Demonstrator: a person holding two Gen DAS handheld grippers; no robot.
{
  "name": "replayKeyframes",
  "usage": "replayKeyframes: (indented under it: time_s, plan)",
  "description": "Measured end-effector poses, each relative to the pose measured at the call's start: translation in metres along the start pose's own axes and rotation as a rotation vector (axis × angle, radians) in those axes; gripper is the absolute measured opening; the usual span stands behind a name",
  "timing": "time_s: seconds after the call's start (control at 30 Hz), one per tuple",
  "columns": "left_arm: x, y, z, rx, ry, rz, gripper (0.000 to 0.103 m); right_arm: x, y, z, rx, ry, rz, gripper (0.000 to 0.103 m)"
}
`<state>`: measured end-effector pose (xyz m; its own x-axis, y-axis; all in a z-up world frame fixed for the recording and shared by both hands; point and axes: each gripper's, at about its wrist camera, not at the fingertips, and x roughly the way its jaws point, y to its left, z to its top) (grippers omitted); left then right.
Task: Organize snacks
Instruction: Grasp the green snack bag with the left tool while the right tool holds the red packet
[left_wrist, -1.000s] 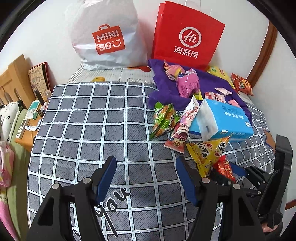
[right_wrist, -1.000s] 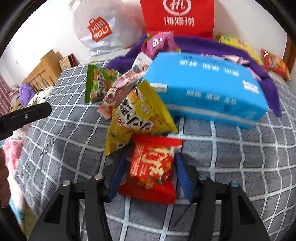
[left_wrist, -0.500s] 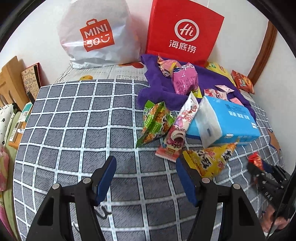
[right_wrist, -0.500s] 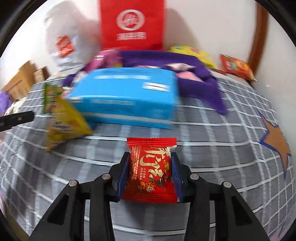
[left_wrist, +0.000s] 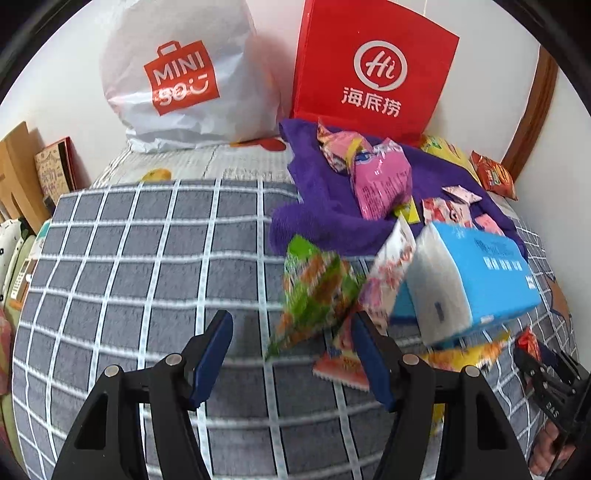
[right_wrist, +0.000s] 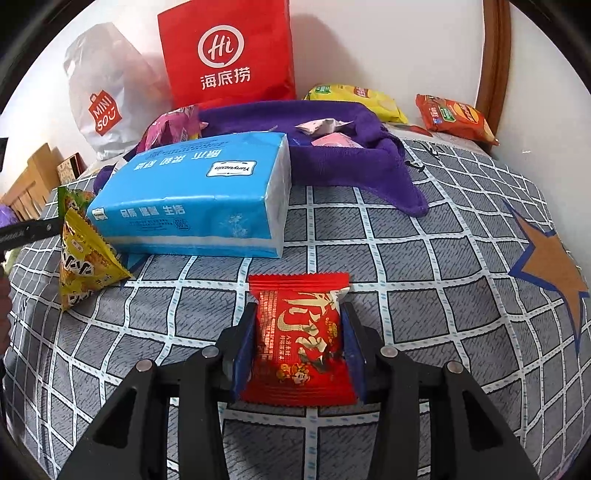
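Observation:
My right gripper is shut on a red snack packet and holds it above the grey checked bedspread. It shows at the right edge of the left wrist view. My left gripper is open and empty, just in front of a green snack bag and a pink-white packet. A yellow snack bag lies left of a blue tissue pack. More snacks lie on a purple cloth.
A red paper bag and a white MINISO bag stand against the back wall. A yellow bag and an orange bag lie at the far right by a wooden frame. Wooden furniture stands off the bed's left side.
My right gripper closed on the red packet, lifted it and carried it right, away from the yellow bag. My left gripper moved forward toward the green bag, still open.

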<state>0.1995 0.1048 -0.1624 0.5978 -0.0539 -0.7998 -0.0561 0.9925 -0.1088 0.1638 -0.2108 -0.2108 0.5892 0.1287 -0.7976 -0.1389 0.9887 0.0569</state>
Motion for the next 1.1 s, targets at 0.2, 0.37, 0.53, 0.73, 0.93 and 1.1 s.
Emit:
replayKeyframes:
  time_s: [0.2, 0.37, 0.53, 0.73, 0.93, 1.1]
  plan:
    - [0.014, 0.001, 0.008, -0.024, 0.010, -0.027, 0.057, 0.001, -0.002, 0.000, 0.001, 0.000, 0.014, 0.046]
    - [0.024, -0.005, 0.009, -0.016, 0.016, -0.033, 0.053, 0.001, 0.000, -0.001, -0.005, 0.001, 0.014, 0.049]
    - [0.026, -0.008, 0.008, -0.004, 0.019, -0.045, 0.036, 0.002, 0.001, -0.001, -0.013, 0.002, 0.017, 0.050]
    - [0.016, -0.006, 0.002, 0.000, 0.036, -0.043, 0.034, 0.002, 0.001, -0.001, -0.016, 0.002, 0.015, 0.050]
    - [0.005, 0.004, -0.003, -0.030, 0.063, -0.058, 0.034, 0.002, 0.001, -0.001, -0.010, 0.000, 0.022, 0.050]
    - [-0.003, 0.009, -0.008, -0.038, 0.057, -0.053, 0.034, 0.001, 0.001, -0.002, -0.017, 0.001, 0.014, 0.050]
